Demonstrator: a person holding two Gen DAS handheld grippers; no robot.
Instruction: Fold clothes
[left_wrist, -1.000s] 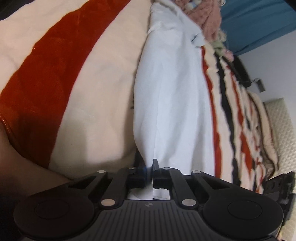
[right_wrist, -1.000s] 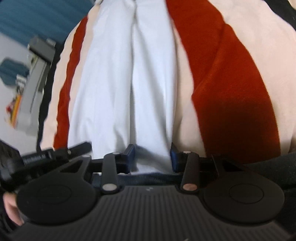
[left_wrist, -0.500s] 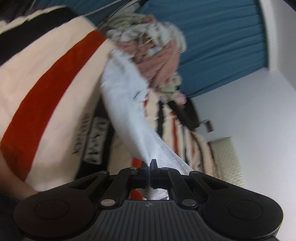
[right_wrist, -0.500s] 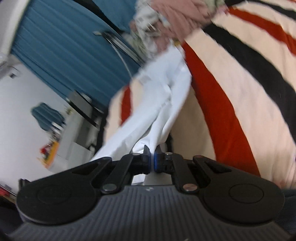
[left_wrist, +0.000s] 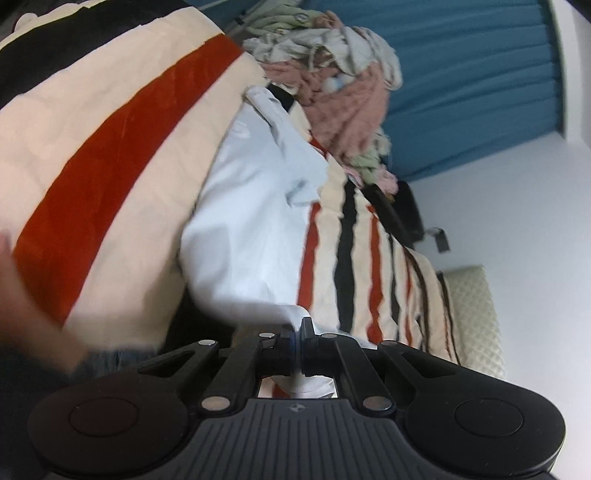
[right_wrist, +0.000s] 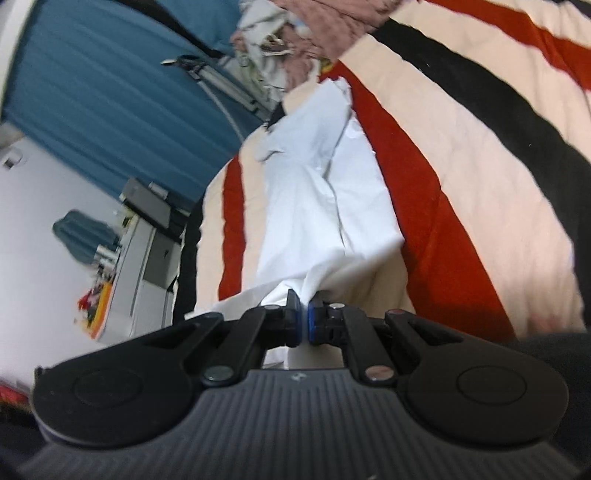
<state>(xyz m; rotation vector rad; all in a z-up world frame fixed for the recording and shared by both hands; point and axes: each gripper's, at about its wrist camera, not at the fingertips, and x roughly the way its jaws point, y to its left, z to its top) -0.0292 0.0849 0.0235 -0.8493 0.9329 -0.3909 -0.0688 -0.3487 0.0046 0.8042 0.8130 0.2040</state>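
A striped blanket (left_wrist: 110, 155) is spread under a white garment (left_wrist: 251, 229); upon it, its near edge is pinched by the left claw (left_wrist: 297, 332) and right claw (right_wrist: 303, 312).

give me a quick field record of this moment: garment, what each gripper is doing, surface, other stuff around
garment: white garment, long and partly bunched, near end lifted, far end lying on the blanket
left gripper: shut on the near edge of the white garment
right gripper: shut on the near edge of the white garment
surface: striped blanket, cream with red and black bands
nearby: pile of clothes past the garment's far end
background: blue curtain, white wall
fold state: not yet folded over
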